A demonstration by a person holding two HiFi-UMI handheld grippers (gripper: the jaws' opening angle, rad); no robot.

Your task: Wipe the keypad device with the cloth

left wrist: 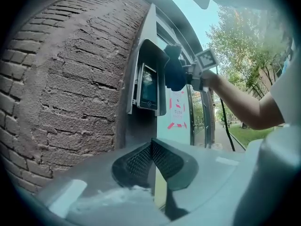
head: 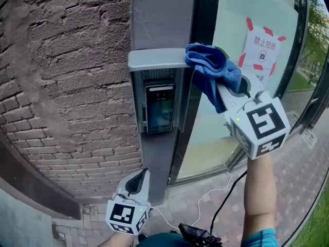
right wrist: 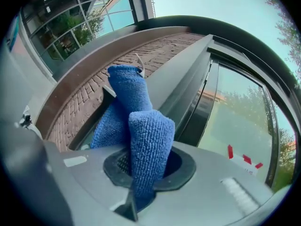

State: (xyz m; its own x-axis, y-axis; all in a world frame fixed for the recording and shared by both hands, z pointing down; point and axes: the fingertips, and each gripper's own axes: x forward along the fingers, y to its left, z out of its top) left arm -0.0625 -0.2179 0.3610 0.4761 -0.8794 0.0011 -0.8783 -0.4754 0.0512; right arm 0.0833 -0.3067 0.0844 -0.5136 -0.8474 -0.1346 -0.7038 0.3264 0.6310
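Keypad device (head: 159,107), cloth (head: 211,68), "禁止拍照" sign (head: 262,53)

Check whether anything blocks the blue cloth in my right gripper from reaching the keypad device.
No loose object does. The cloth, held by the right gripper, is up at the grey hood's right end; the keypad device is recessed below it, front open.

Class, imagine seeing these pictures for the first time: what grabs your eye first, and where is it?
The bright blue cloth stands out first, clamped in the right tool and held high beside the top of the grey housing. Just below and left of it sits the keypad device, its dark screen set in that housing between brick wall and glass. The left tool hangs low, shut and empty.
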